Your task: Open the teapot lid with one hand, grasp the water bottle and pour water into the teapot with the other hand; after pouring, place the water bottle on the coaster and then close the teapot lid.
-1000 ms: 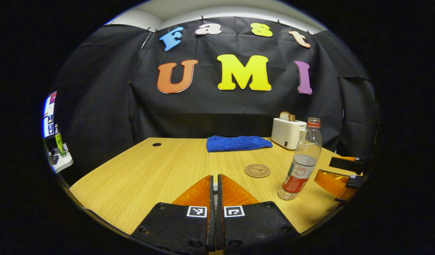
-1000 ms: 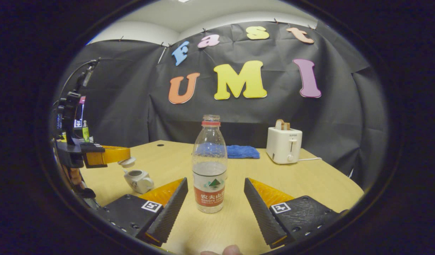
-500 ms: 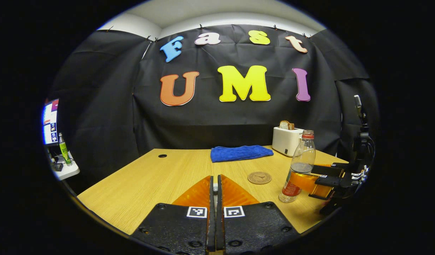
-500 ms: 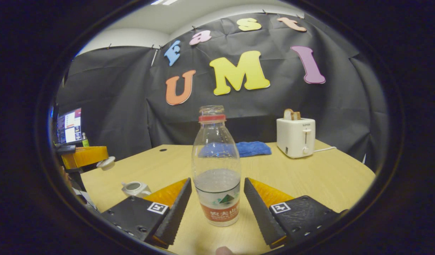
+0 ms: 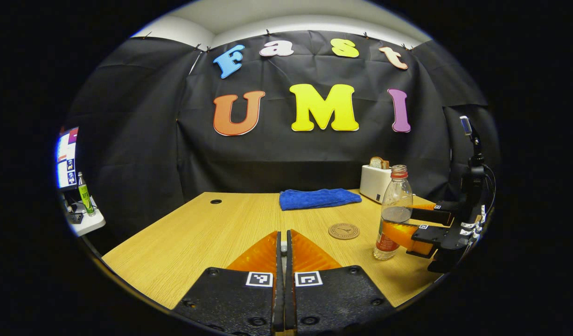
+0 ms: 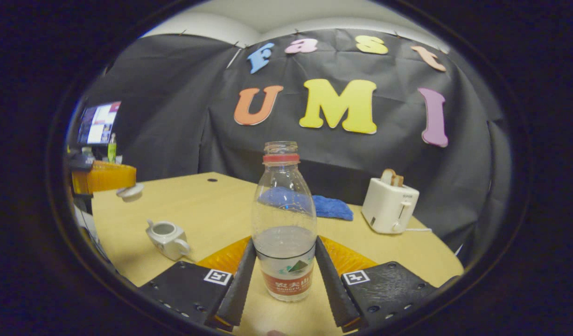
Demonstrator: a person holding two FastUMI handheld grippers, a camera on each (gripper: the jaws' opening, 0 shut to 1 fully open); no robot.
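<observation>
We saw the right gripper (image 6: 283,275) clamped on the upright bottle (image 6: 283,219) on the table (image 6: 212,205). The left gripper (image 6: 111,179) held the lid (image 6: 130,192), fingers together, above the open teapot (image 6: 167,239).

Nothing properly readable: the toaster (image 6: 388,205) has tiny front print (way too small), and the coaster (image 5: 343,231) stamp's a blur.

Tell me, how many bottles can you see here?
2. The clear water bottle stands on the table between the right gripper fingers; a small green bottle sits on a side shelf. Others may be hidden.
</observation>
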